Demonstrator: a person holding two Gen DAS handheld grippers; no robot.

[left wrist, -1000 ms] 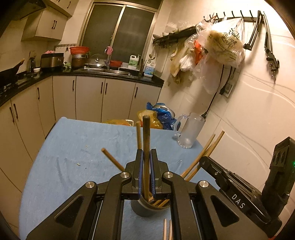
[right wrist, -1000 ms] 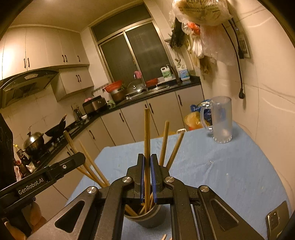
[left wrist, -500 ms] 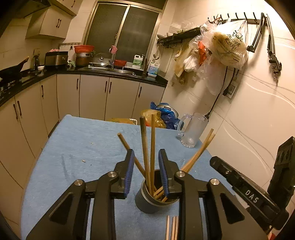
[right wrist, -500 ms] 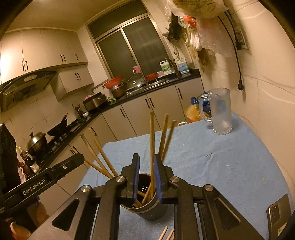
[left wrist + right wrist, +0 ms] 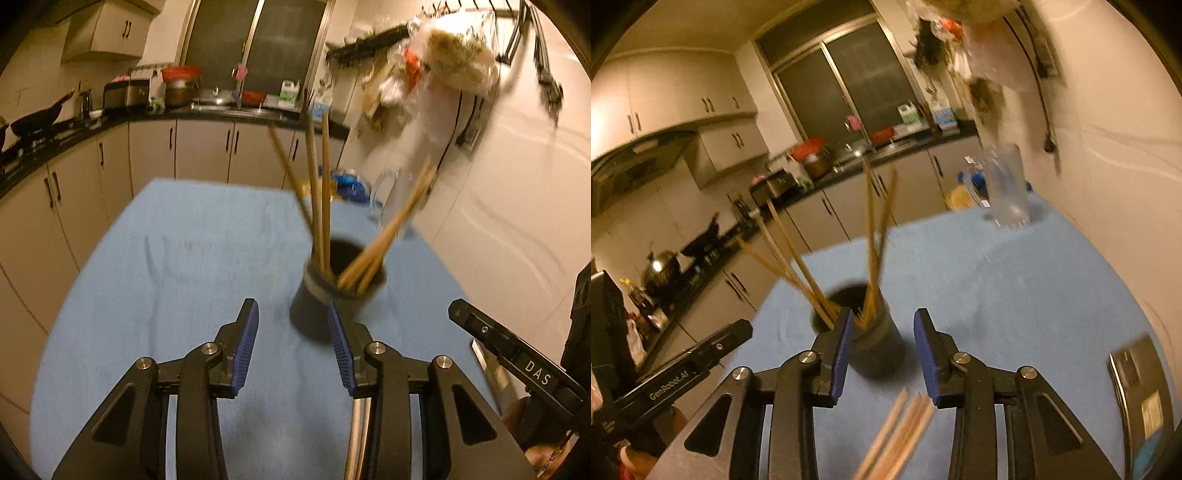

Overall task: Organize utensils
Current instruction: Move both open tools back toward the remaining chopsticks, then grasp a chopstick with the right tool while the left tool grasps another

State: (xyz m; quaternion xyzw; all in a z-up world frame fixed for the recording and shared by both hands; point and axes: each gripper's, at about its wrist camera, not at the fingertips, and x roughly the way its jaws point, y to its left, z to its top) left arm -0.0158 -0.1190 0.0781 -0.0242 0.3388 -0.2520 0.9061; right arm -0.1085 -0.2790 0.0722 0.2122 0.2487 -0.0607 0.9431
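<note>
A dark round holder [image 5: 332, 295] stands on the blue table cloth [image 5: 166, 266] with several wooden chopsticks [image 5: 319, 199] leaning in it. My left gripper [image 5: 293, 328] is open and empty, just in front of the holder. In the right wrist view the holder [image 5: 871, 332] sits just beyond my right gripper [image 5: 882, 339], which is open and empty. Loose chopsticks [image 5: 897, 435] lie on the cloth below the right gripper. The other gripper shows at each view's edge.
A frosted glass mug [image 5: 1006, 188] stands at the table's far right by the wall. A phone [image 5: 1141, 398] lies on the cloth at the right. Kitchen cabinets [image 5: 155, 151] and a counter lie beyond the table. Bags hang on the wall [image 5: 450, 70].
Both grippers have opened, let go of their chopsticks into the holder and pulled back towards me. The chopsticks now lean in the holder.
</note>
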